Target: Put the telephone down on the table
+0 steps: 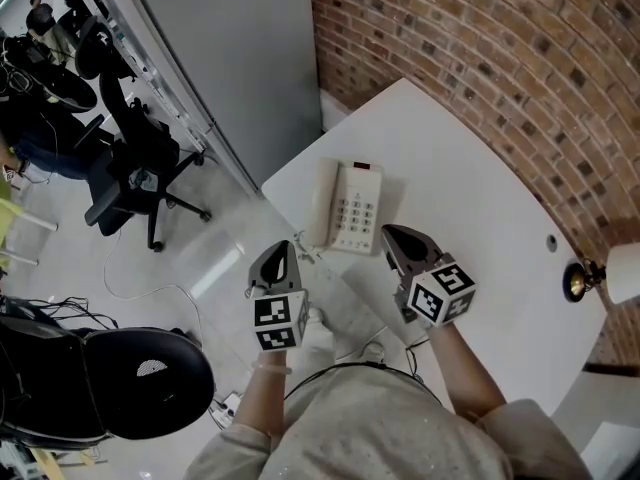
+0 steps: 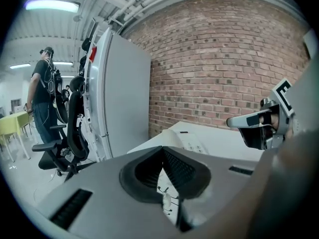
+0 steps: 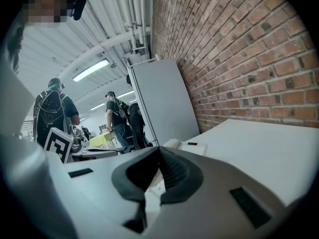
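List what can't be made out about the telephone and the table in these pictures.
- Key labels on the telephone: too small in the head view.
- Near end of the telephone: hidden behind the left gripper in its own view, and behind the right gripper in its own.
- Near edge of the table: covered by both grippers and the person in the head view.
- White thing at the head view's right: cut off by that edge.
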